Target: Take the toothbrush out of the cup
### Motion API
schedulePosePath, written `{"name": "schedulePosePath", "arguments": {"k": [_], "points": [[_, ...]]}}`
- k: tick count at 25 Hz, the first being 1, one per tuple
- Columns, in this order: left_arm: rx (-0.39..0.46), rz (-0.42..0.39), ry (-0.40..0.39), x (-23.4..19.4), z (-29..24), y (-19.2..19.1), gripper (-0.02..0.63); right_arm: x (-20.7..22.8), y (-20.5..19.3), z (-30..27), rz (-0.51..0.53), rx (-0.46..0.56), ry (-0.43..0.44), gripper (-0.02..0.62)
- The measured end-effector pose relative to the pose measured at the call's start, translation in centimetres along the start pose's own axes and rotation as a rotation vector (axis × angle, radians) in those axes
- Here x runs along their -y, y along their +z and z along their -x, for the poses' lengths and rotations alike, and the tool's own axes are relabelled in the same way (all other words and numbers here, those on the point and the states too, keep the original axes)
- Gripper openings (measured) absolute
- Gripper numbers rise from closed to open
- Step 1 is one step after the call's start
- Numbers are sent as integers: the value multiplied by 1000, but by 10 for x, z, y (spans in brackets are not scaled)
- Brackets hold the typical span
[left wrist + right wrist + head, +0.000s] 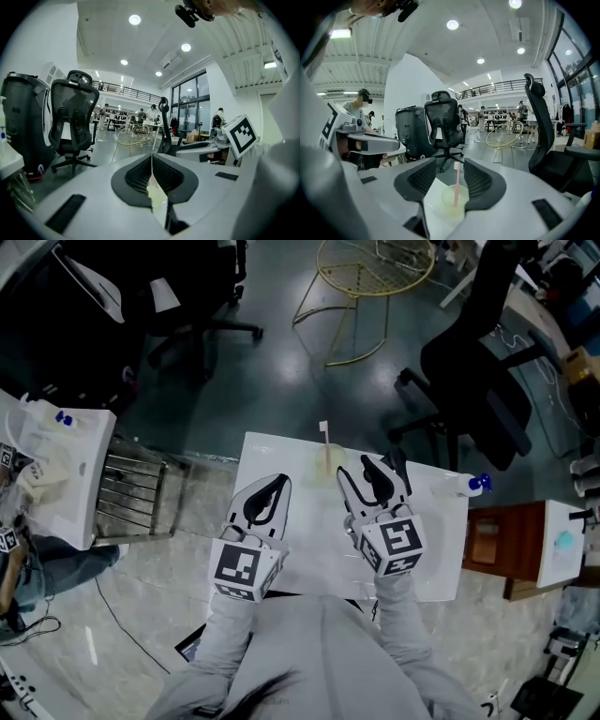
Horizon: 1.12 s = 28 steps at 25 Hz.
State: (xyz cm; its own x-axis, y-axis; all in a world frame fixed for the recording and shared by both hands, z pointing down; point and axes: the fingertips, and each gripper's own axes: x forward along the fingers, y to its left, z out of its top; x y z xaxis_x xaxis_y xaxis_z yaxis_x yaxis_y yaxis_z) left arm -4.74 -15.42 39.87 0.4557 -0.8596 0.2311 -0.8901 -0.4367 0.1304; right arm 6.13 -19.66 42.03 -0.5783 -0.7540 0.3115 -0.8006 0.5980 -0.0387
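Since the toothbrush point(457, 185) is still standing upright in the cup point(452, 205) on the white bench point(305, 540), I'd say nothing's done yet: grab and lift are both left. The right tool point(452, 168) has its jaws spread wide, with the cup just ahead between them, not touching the brush. The left tool point(151, 161) is pressed together and empty. The cup looks like thin, translucent yellowish plastic. The brush is a slim pink stick, and the tool pads are black and ribbed.
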Motion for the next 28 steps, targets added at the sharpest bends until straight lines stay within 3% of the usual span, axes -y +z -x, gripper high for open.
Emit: {"name": "schedulePosePath", "arguments": {"k": [14,28], "points": [[-27,29,25,-25,-8,-10,31,11,-37,-68,1,-128,22,173],[-70,61,20,-32,-21,-30,31,21,-66,-111,90,-249,41,167]]}}
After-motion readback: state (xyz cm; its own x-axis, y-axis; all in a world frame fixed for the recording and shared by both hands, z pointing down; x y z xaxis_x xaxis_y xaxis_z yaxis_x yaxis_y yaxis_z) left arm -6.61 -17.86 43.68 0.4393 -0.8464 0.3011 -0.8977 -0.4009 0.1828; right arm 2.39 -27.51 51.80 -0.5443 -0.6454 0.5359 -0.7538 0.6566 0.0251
